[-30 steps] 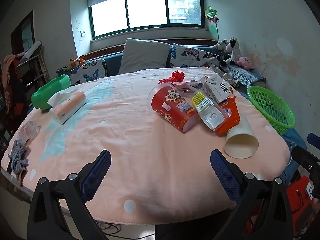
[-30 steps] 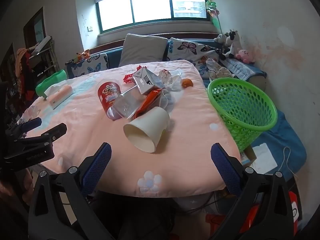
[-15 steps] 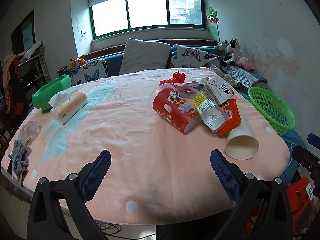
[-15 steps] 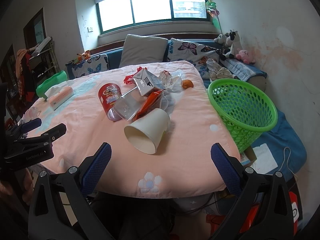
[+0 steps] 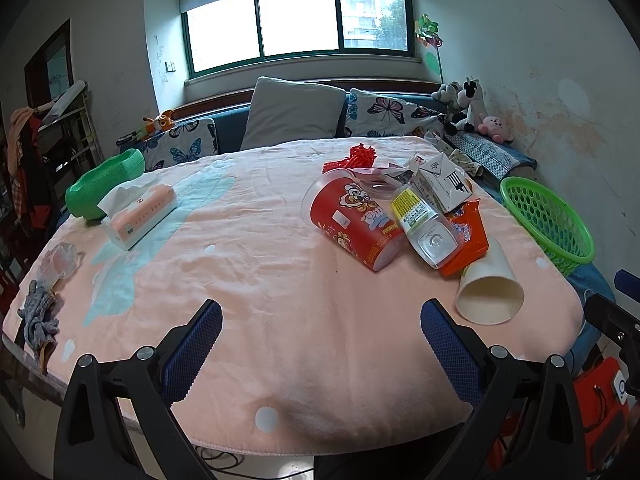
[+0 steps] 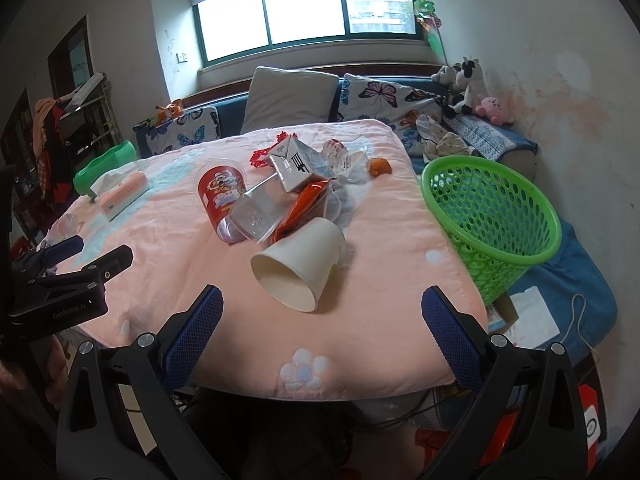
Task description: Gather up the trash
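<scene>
Here my left gripper (image 5: 320,344) and right gripper (image 6: 322,320) both hover with jaws spread, gripping nothing. The trash lies heaped on the pink surface (image 6: 168,240): paper cup (image 6: 300,270) nearest, green basket (image 6: 496,216) beside.

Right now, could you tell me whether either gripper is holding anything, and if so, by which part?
Nothing is held. The left gripper and right gripper are both open above the table edge, short of the paper cup.

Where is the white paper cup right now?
The white paper cup lies on its side on the pink tablecloth, nearest the open right claw, just in front of the orange wrapper and left of the green basket.
</scene>
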A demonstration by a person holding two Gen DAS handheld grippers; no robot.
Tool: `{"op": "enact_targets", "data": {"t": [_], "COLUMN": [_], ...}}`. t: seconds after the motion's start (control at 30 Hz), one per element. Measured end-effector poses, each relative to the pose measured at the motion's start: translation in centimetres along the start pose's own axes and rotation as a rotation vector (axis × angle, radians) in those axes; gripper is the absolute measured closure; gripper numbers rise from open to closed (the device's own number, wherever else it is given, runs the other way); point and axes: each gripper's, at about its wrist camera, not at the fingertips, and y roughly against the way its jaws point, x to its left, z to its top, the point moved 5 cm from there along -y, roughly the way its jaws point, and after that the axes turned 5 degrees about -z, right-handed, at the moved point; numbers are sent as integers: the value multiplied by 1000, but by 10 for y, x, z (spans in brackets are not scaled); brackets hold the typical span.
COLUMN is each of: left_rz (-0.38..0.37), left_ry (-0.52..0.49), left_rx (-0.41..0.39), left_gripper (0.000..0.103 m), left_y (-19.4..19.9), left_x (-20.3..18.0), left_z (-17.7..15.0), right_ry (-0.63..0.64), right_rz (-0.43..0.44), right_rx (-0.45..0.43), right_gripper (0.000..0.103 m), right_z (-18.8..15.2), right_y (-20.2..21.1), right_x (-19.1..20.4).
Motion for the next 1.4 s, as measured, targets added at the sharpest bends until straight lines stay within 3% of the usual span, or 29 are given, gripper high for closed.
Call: {"op": "enact_targets", "data": {"t": [0.97, 1.4], "left_rz": [-6, 5], "left_ry": [8, 14], "left_rx": [13, 25], "left_gripper": [7, 7], "left_y": [-19, -33], "left_x": [0, 12], "left_z": [15, 24], "right_ry": [-24, 5], "right_rz": [37, 102], "right_rx": [43, 53], "right_gripper": [4, 4], "right_z": [14, 44], "right_y": [-25, -54], "right_x": [-4, 3]}}
